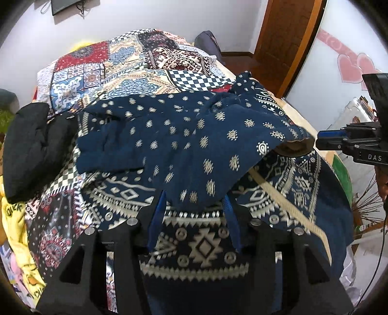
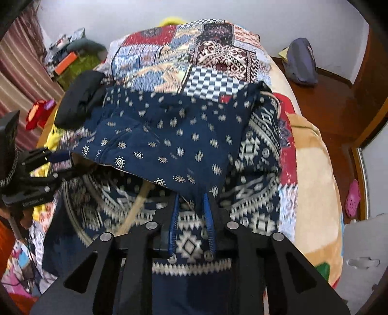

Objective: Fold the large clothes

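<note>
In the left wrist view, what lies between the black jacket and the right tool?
The navy patterned garment: its folded-over flap spans from the black jacket to just short of the right tool.

Bed [image 1: 298, 106]: under everything.
Quilt [image 1: 126, 65]: at the back, on the bed.
Dress [image 1: 184, 135]: in front, top part folded over bottom part.
Jacket [image 1: 31, 145]: left of dress.

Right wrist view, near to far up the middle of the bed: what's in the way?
Right claw → navy garment's tribal-border panel → its folded-over dotted flap → checkered patch on the patchwork cover → white wall.
</note>
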`<state>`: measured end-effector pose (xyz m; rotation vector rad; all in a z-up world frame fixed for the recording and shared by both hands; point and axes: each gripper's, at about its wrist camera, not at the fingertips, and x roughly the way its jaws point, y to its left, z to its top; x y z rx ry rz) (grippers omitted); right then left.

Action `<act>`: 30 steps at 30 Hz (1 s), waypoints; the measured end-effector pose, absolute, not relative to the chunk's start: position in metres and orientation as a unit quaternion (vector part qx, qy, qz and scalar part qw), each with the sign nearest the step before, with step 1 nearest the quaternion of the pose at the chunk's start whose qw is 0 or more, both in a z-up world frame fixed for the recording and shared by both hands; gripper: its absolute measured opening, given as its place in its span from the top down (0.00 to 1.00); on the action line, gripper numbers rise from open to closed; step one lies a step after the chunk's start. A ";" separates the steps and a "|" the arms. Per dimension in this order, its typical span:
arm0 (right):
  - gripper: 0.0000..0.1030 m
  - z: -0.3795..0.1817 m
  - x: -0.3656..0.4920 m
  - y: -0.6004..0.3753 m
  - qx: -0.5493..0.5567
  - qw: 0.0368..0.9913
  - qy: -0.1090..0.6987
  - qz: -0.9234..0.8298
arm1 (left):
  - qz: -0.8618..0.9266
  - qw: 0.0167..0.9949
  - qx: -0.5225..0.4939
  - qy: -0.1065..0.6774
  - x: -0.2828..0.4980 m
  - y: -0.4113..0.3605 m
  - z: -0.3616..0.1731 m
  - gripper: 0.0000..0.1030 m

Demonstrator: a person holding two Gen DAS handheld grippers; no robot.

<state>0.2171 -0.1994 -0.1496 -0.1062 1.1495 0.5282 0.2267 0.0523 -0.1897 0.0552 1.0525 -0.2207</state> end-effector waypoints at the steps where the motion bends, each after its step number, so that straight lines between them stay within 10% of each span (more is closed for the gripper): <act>1: 0.79 -0.149 0.215 -0.201 -0.055 0.805 0.537 0.245 | -0.104 0.861 0.030 0.498 0.224 0.053 -0.187 0.54; 15: 0.64 -0.094 0.216 -0.183 -0.036 0.858 0.443 0.257 | -0.091 0.913 0.019 0.396 0.250 0.045 -0.111 0.48; 30: 0.64 -0.227 0.237 -0.162 -0.004 0.784 0.583 0.215 | -0.074 0.857 0.042 0.508 0.266 0.027 -0.242 0.46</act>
